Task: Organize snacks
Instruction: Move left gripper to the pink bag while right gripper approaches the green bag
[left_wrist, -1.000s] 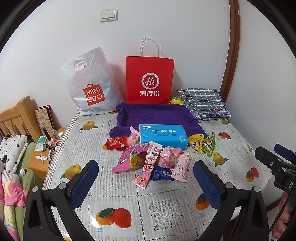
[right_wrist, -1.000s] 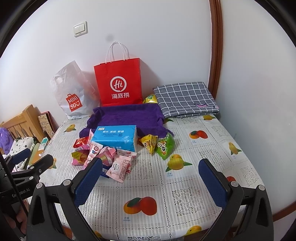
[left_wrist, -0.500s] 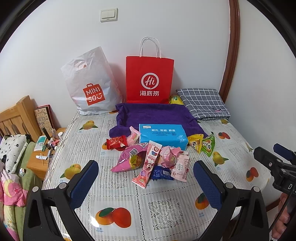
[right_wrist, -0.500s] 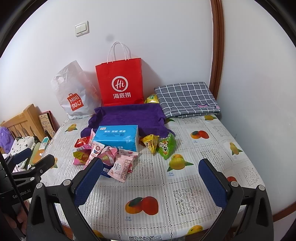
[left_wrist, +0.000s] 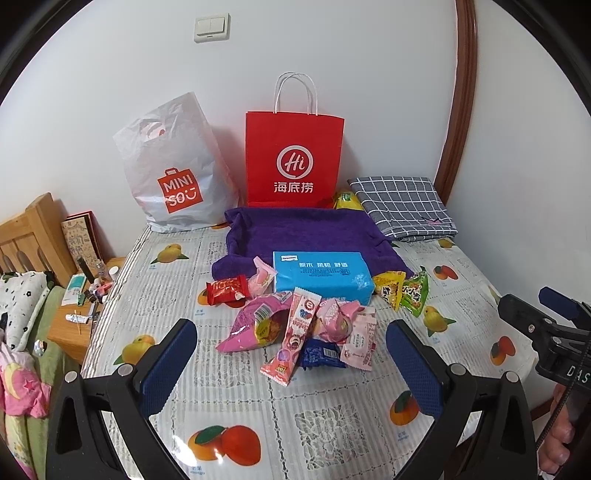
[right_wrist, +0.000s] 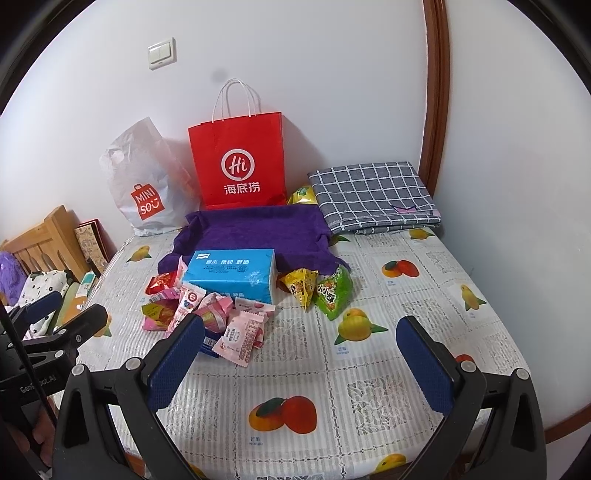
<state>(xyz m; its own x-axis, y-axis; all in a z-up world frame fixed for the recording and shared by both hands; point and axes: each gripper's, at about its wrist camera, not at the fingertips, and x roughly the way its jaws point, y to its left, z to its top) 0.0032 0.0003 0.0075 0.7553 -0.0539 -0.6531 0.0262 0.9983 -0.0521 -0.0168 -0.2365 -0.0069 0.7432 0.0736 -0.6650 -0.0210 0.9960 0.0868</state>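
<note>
A heap of snack packets (left_wrist: 295, 328) (right_wrist: 218, 314) lies mid-table: several pink ones, a red packet (left_wrist: 225, 290), a dark blue one (left_wrist: 319, 354). Yellow (left_wrist: 389, 288) (right_wrist: 299, 286) and green (left_wrist: 415, 293) (right_wrist: 332, 291) triangular packets lie to the right of a blue tissue pack (left_wrist: 321, 275) (right_wrist: 232, 275). Behind spreads a purple towel (left_wrist: 306, 230) (right_wrist: 255, 227). My left gripper (left_wrist: 291, 350) hovers open just in front of the heap, holding nothing. My right gripper (right_wrist: 301, 350) is open and empty, nearer the table's front, right of the heap.
A red paper bag (left_wrist: 293, 158) (right_wrist: 238, 162) and a white plastic bag (left_wrist: 171, 173) (right_wrist: 146, 184) lean on the back wall. A folded checked cloth (left_wrist: 402, 205) (right_wrist: 373, 195) lies back right. A wooden headboard (left_wrist: 27, 236) and cluttered nightstand (left_wrist: 86, 295) stand left of the fruit-print tablecloth (left_wrist: 295, 406).
The right wrist view has shifted a little, with the heap and bags sliding slightly right in frame. The left gripper is almost still. Both stay open.
</note>
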